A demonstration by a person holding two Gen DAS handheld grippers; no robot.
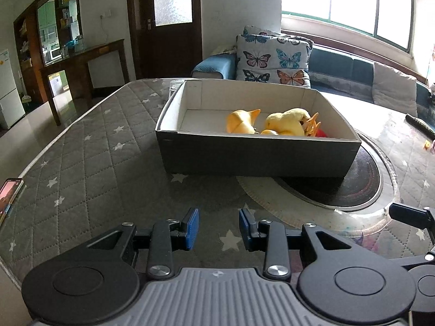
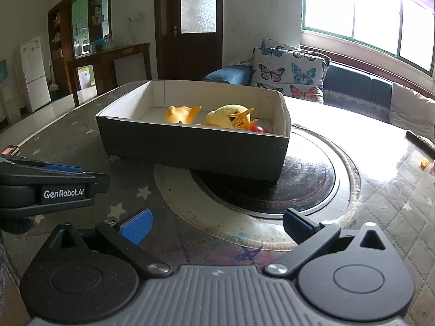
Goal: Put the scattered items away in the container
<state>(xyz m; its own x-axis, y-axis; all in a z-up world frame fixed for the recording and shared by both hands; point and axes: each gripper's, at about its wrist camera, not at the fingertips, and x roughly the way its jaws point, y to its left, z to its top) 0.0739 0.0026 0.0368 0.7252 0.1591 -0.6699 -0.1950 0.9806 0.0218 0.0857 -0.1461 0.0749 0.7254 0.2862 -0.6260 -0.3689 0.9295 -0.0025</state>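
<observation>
A grey cardboard box (image 1: 255,157) (image 2: 190,149) with a white inside stands on the quilted table. Inside lie an orange-yellow toy (image 1: 242,121) (image 2: 182,114), a yellow plush (image 1: 288,122) (image 2: 225,115), an orange spiky piece (image 1: 311,127) (image 2: 242,122) and something red (image 1: 322,133) (image 2: 259,128). My left gripper (image 1: 218,229) hovers in front of the box, its blue pads apart with nothing between them. My right gripper (image 2: 217,225) stands wide open and empty, also short of the box. The left gripper's side (image 2: 62,184) shows at the right wrist view's left edge.
The box rests partly on a round black hotplate (image 1: 361,182) (image 2: 307,182) set in the table. A phone (image 1: 9,195) (image 2: 9,150) lies at the table's left edge. A remote (image 1: 420,125) (image 2: 420,140) and a small orange bit (image 2: 424,163) lie far right. A sofa with butterfly cushions (image 1: 272,59) stands behind.
</observation>
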